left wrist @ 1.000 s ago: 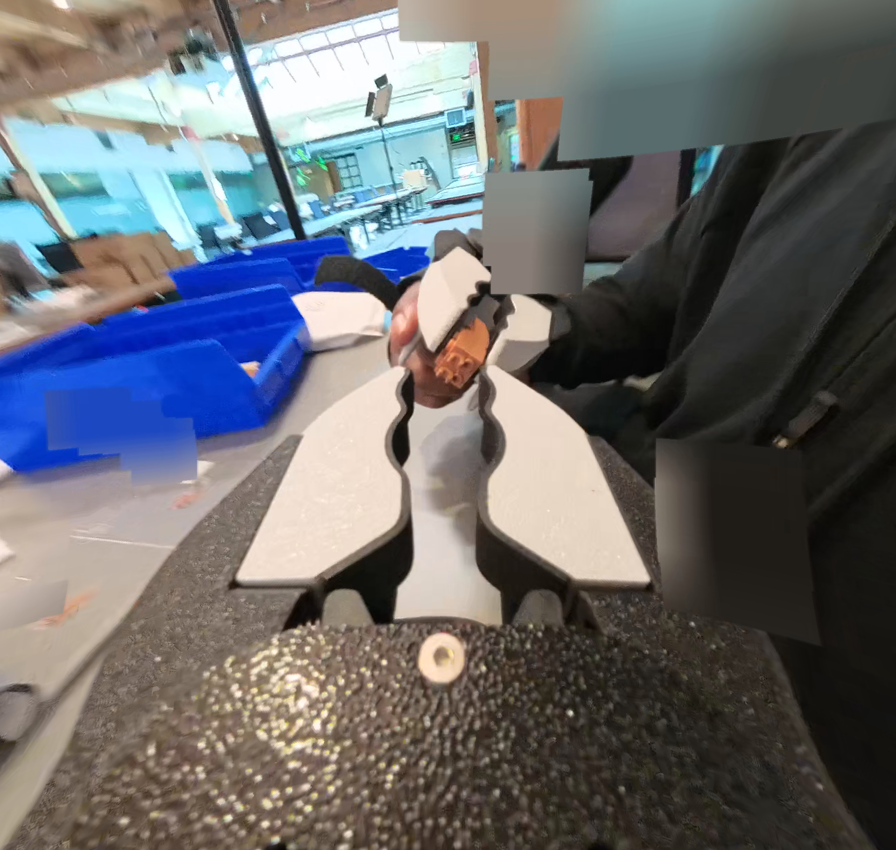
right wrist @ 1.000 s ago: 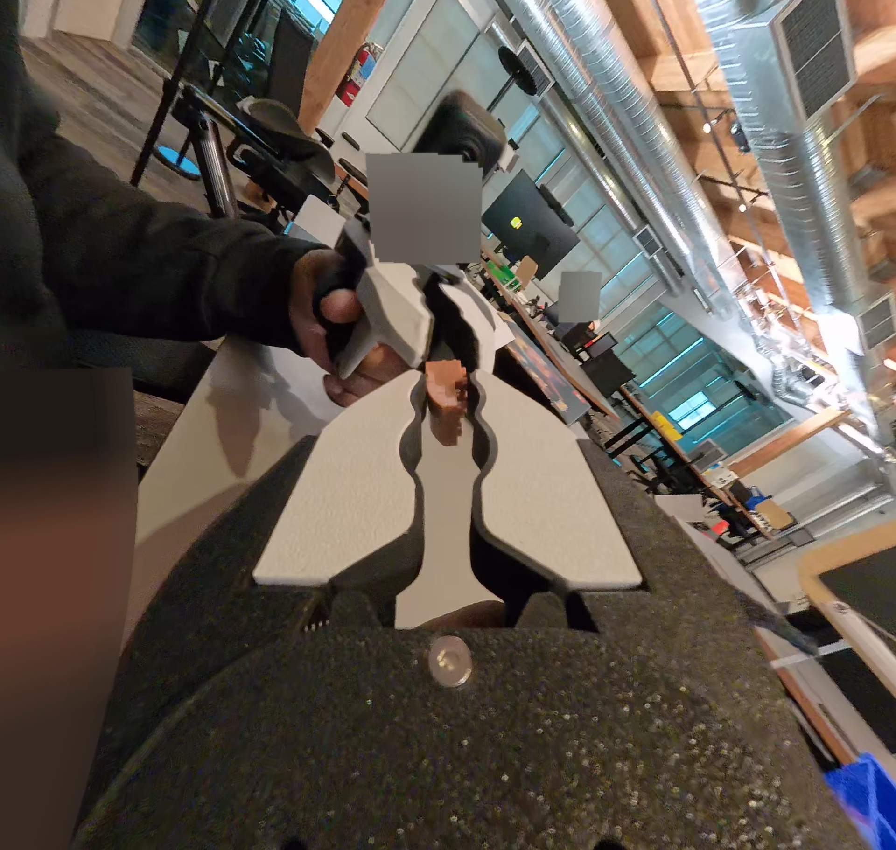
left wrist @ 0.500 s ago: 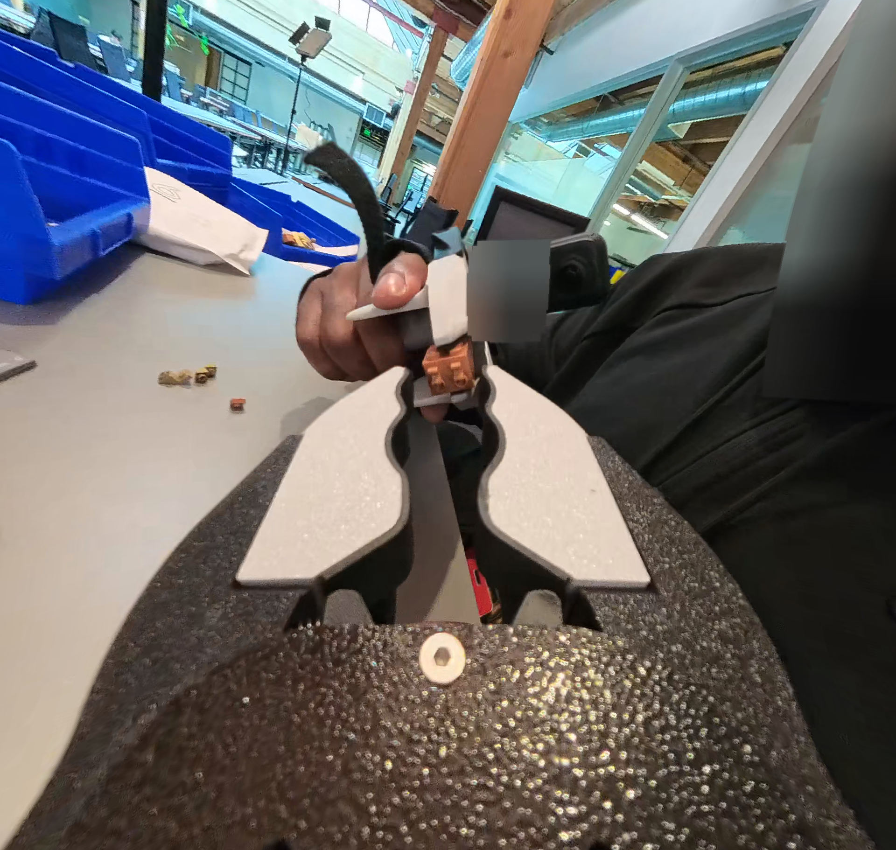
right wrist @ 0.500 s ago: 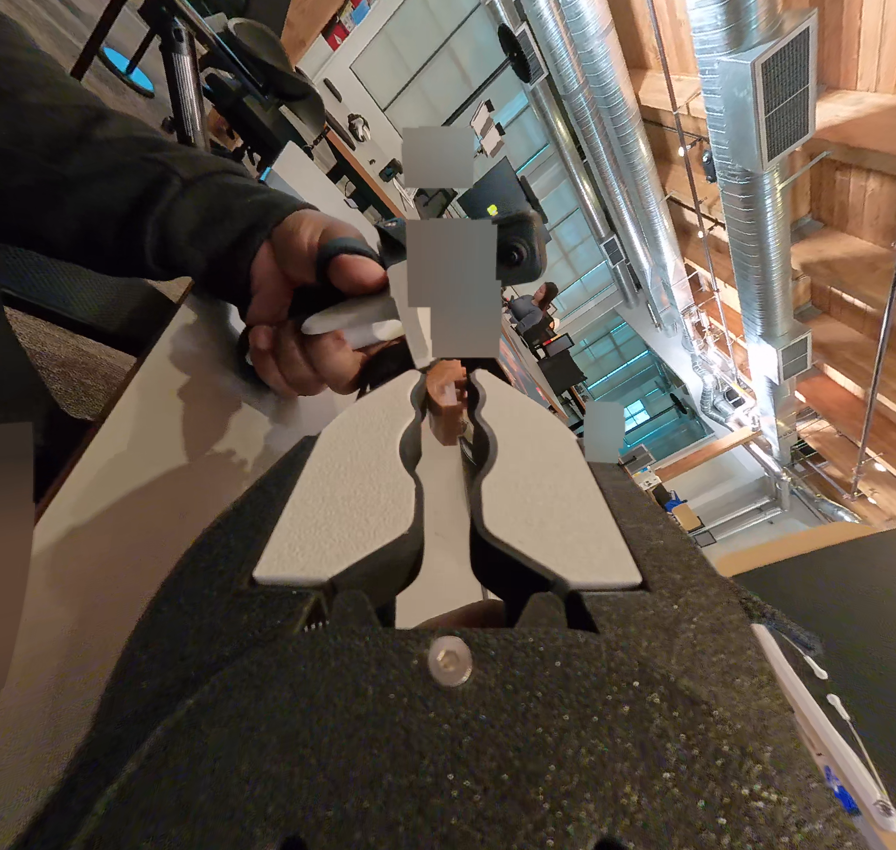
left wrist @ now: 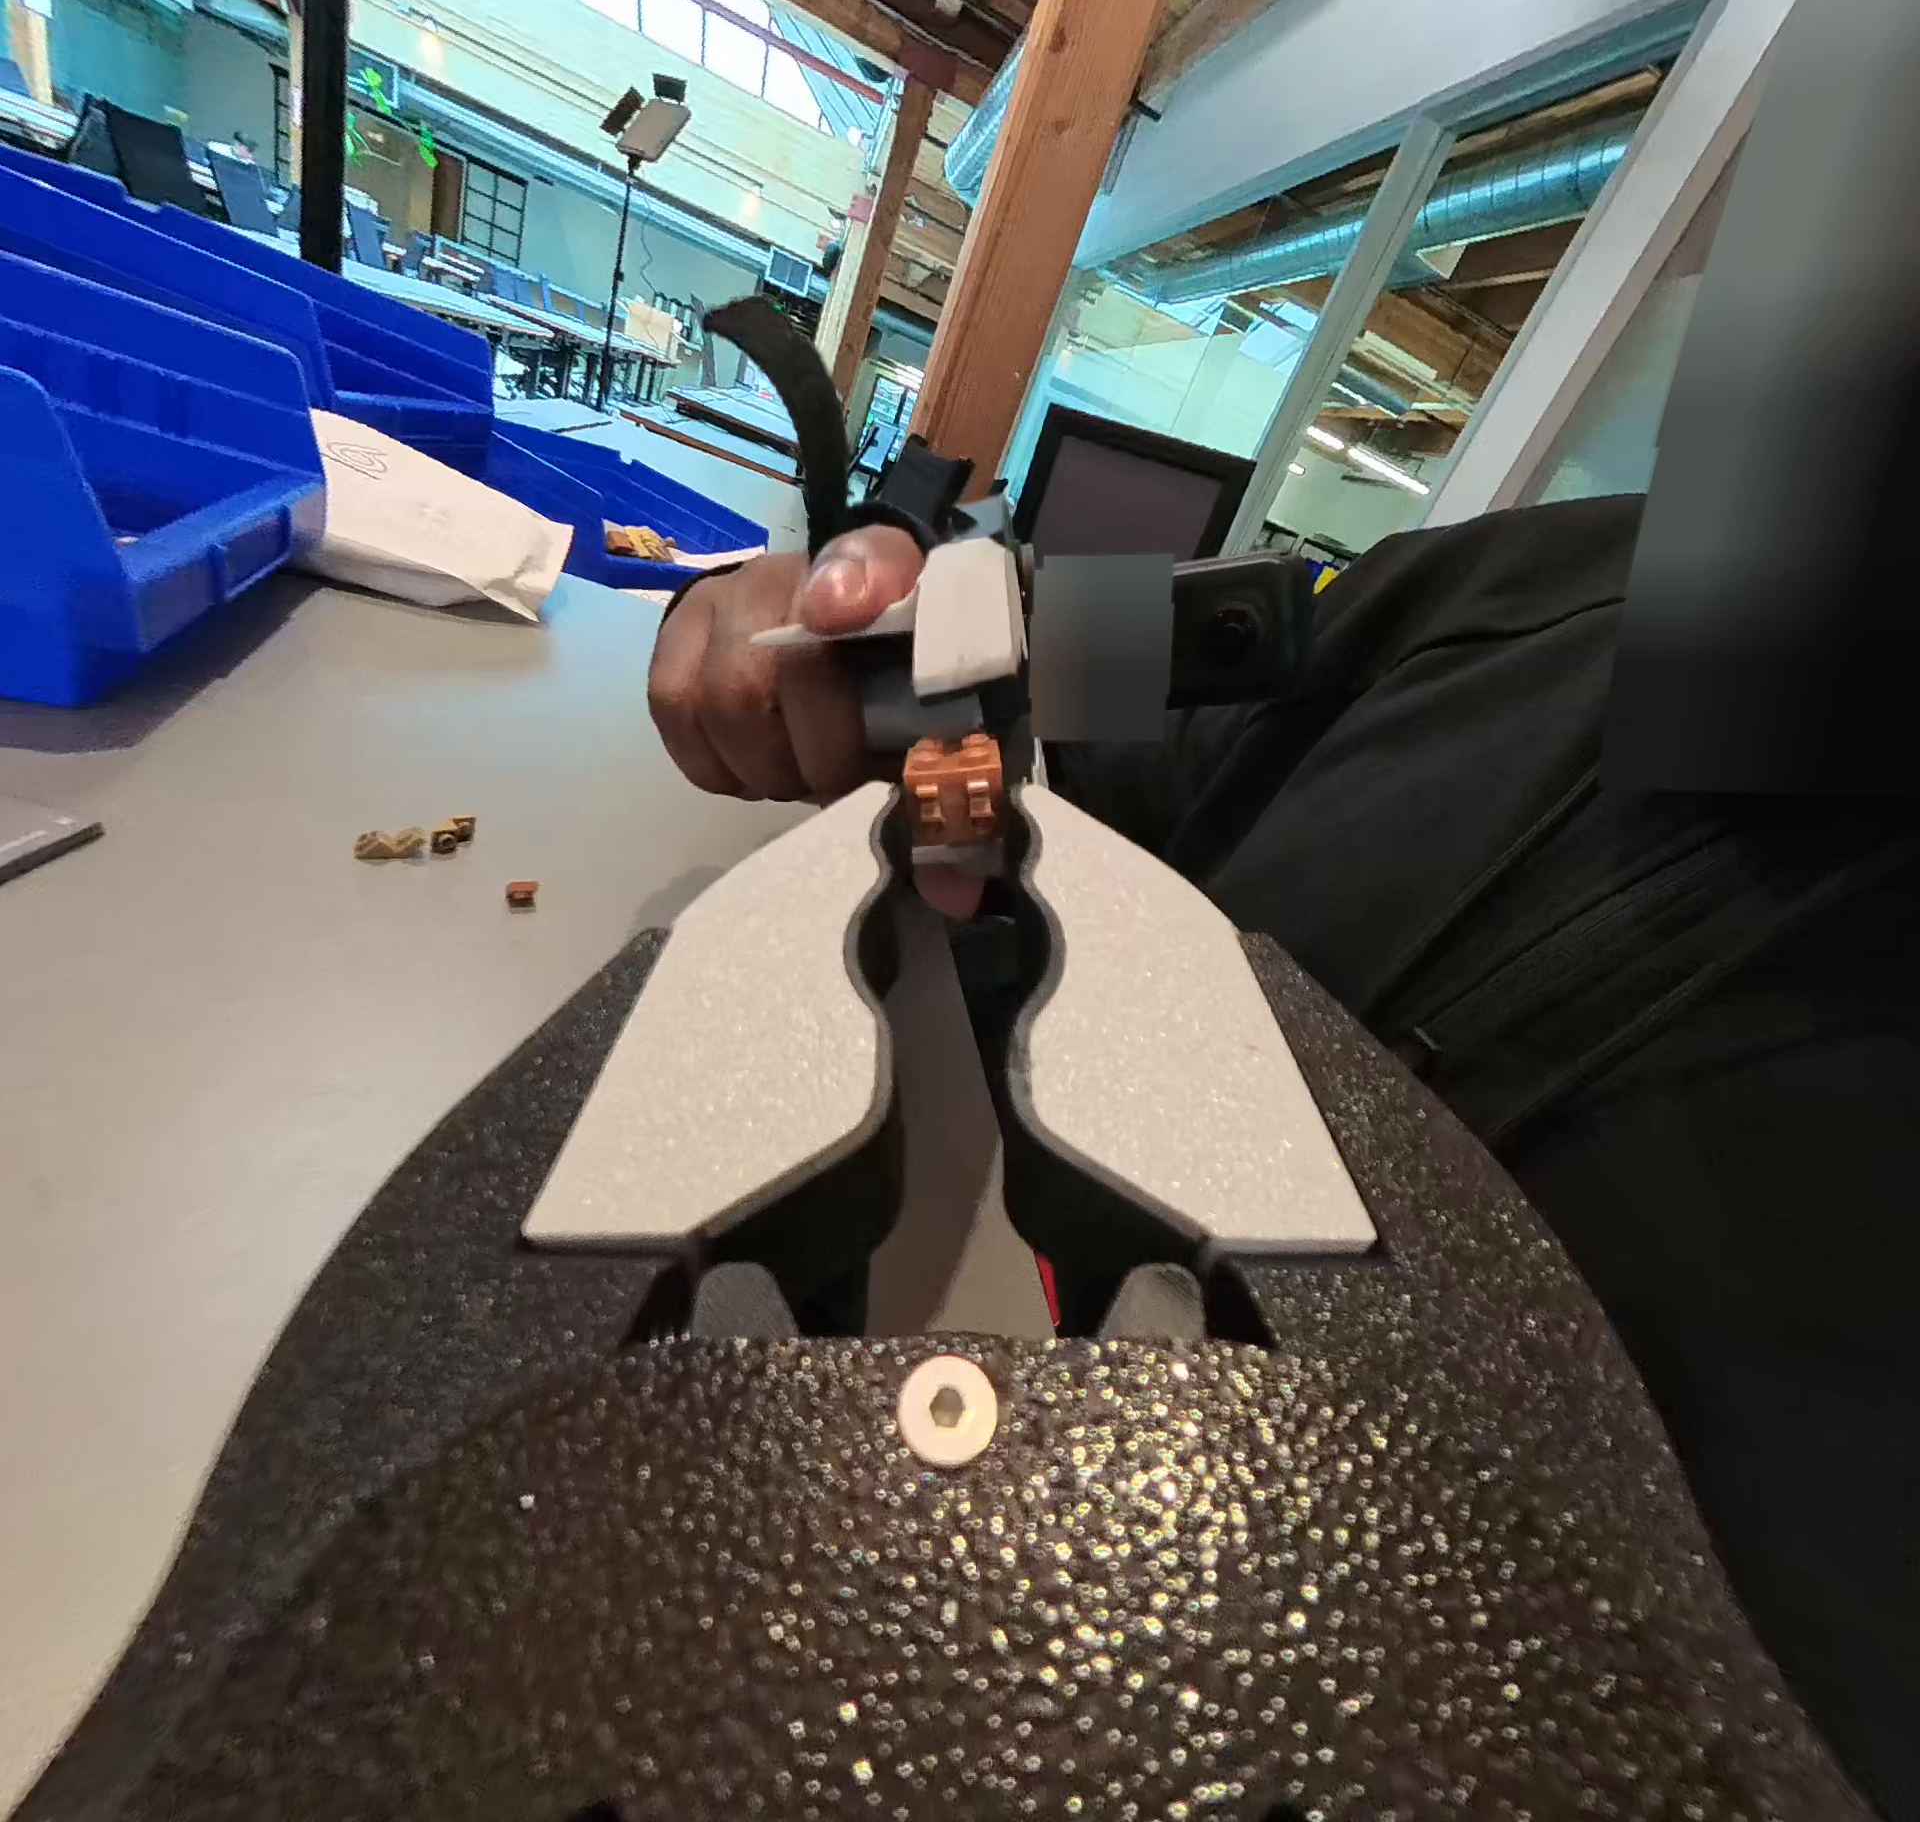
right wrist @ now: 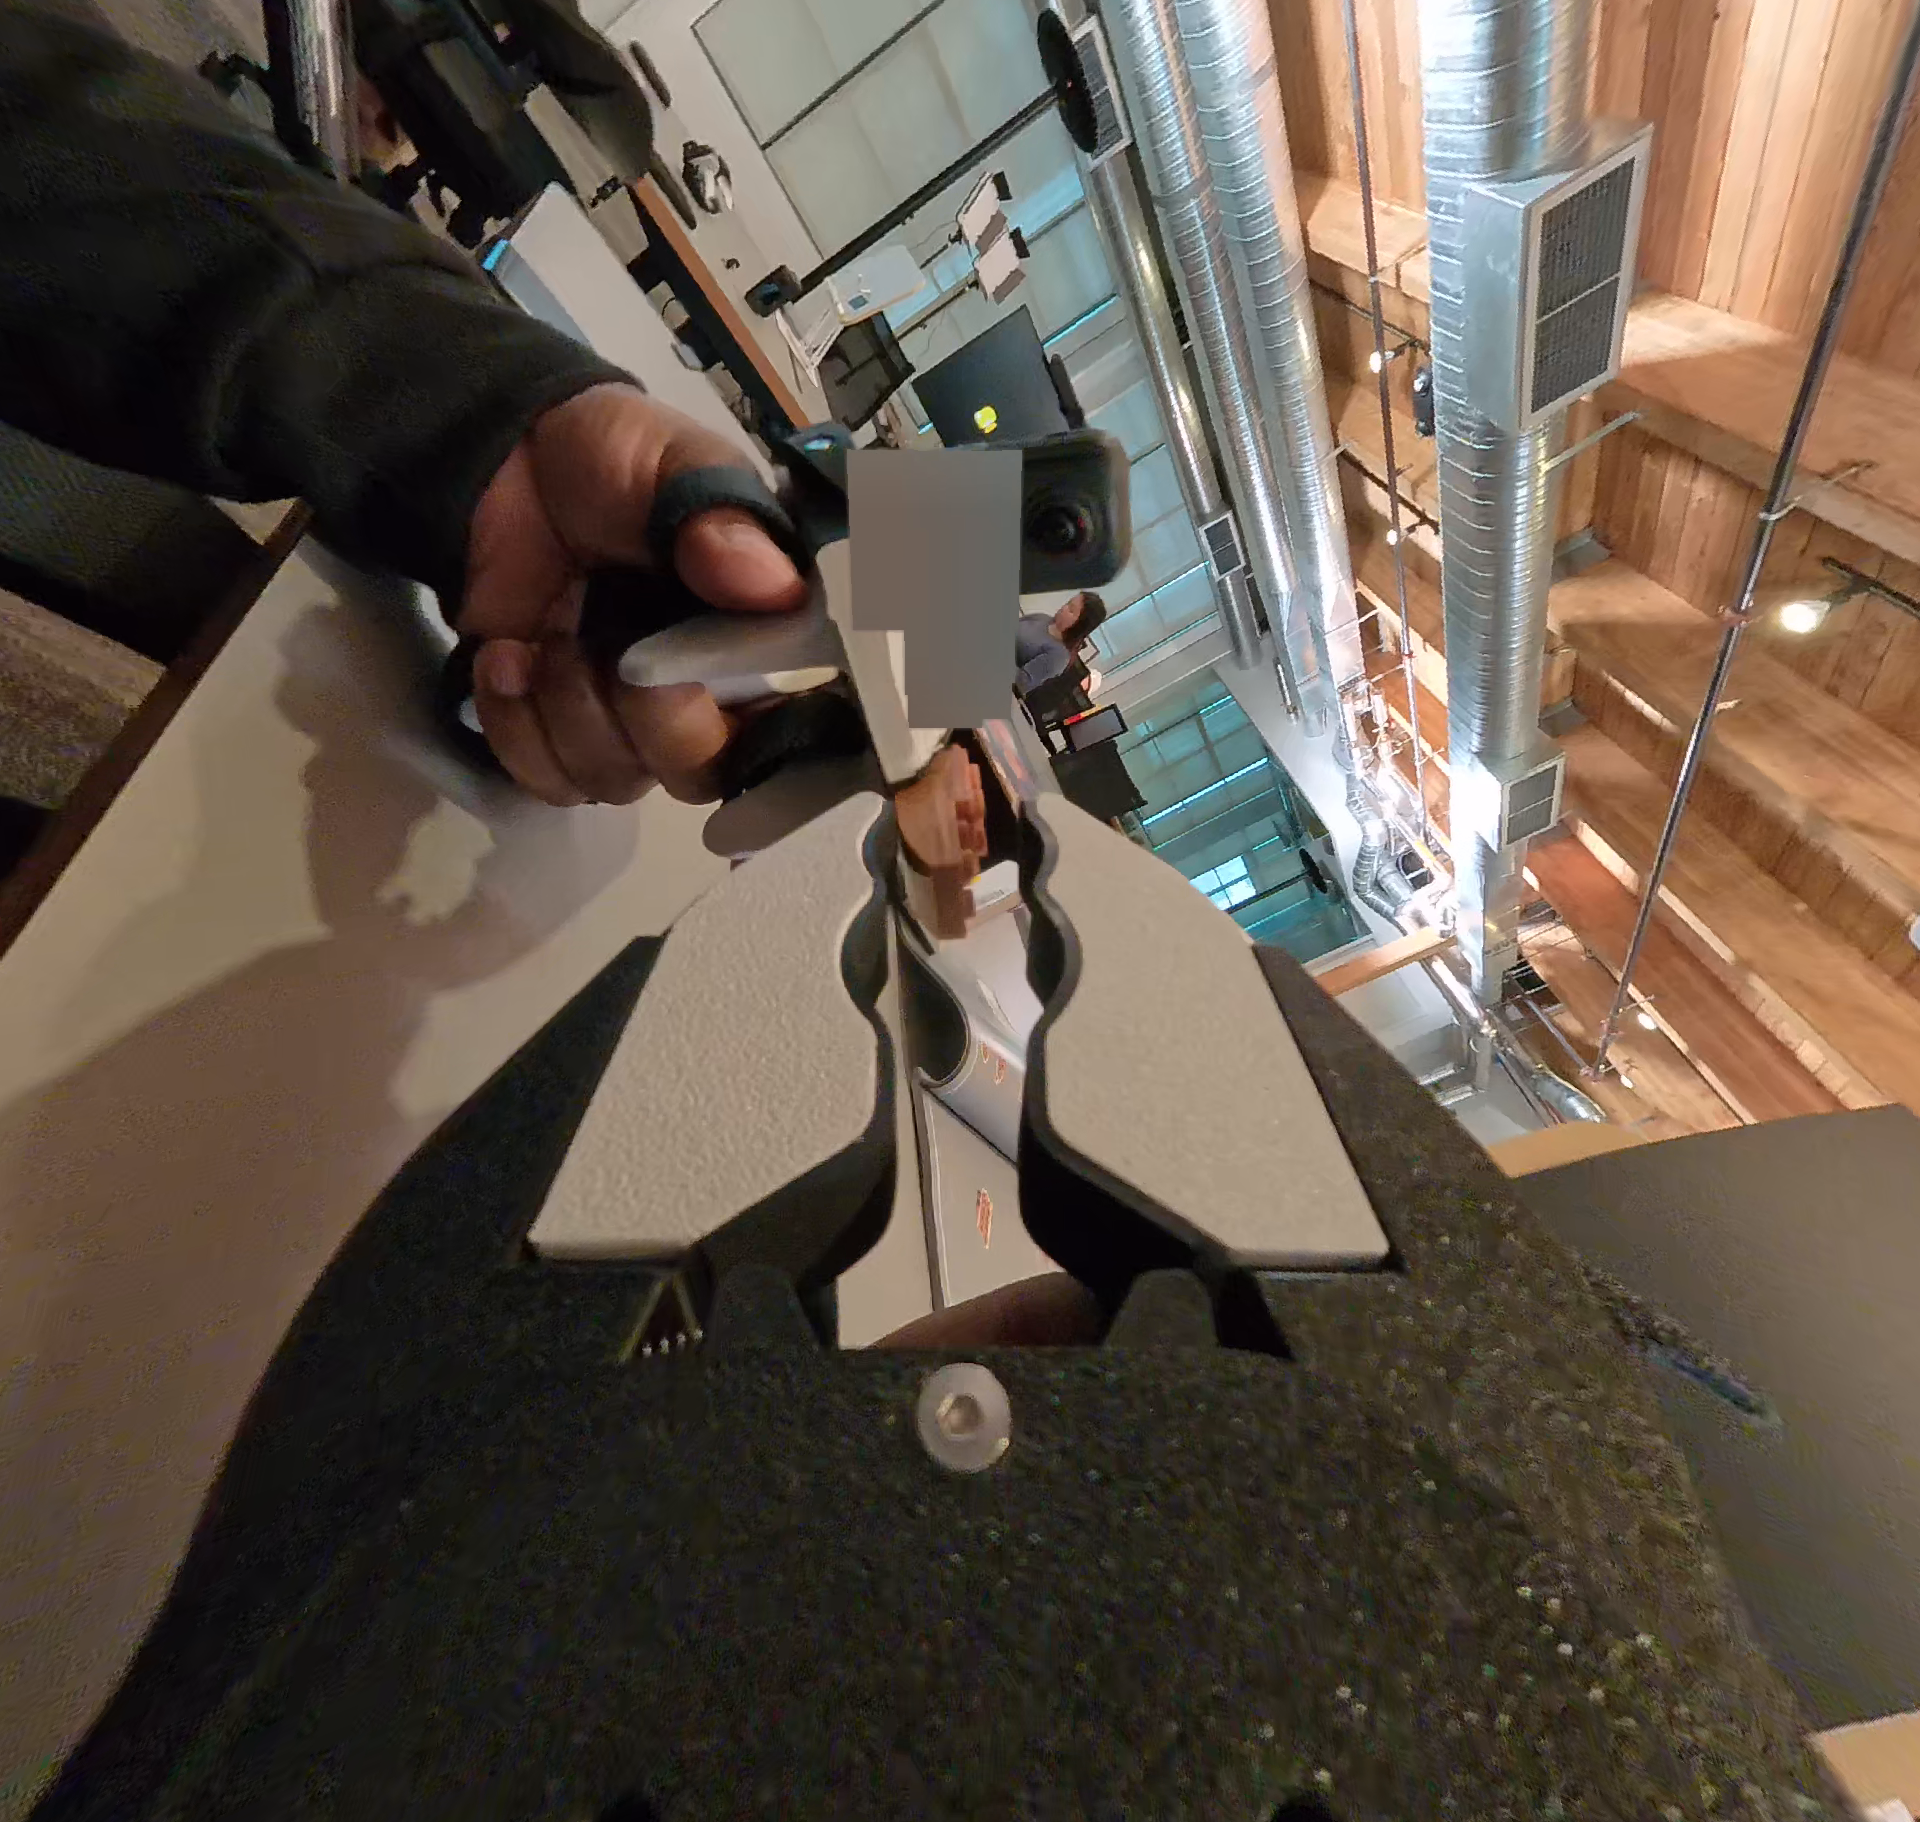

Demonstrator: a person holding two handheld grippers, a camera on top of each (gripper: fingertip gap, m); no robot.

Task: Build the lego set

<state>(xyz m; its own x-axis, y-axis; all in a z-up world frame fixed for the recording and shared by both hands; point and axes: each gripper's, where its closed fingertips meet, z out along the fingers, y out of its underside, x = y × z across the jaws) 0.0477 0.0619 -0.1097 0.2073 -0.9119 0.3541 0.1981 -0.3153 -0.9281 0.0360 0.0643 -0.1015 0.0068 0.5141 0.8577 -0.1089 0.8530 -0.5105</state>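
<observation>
It is a big open workshop with timber posts (left wrist: 1039,162), glass partitions and silver ducts (right wrist: 1195,214) running under a wooden ceiling. A smooth grey table (left wrist: 312,941) spreads out to the left of the left tongs (left wrist: 951,816).

Both pairs of tongs are raised off the table and meet nose to nose. Between them sits one small orange brick (left wrist: 951,801), a moulded plastic block with round studs on top and little clips on its face. The left tongs are drawn in narrow, and their pale, grainy fingers (left wrist: 790,993) press on the brick from both sides at the very tips. The right tongs (right wrist: 956,837) reach the same brick from the far end, turned crosswise with one finger over it and one under it. Seen from their own side, the brick (right wrist: 935,837) lies against one finger, with a dark slit between it and the other. I'd say that pair stands slack rather than clamped.

Each pair of tongs has a rough, sparkling black body and wavy inner edges. A hand (left wrist: 727,692) in a black sleeve works the right pair, and another hand (right wrist: 582,650) works the left.

Well off to the left of the left tongs, a few small brown pieces (left wrist: 416,840) lie loose on the table. Beyond them are glossy blue bins (left wrist: 156,484) and a crumpled white pouch (left wrist: 436,525).
</observation>
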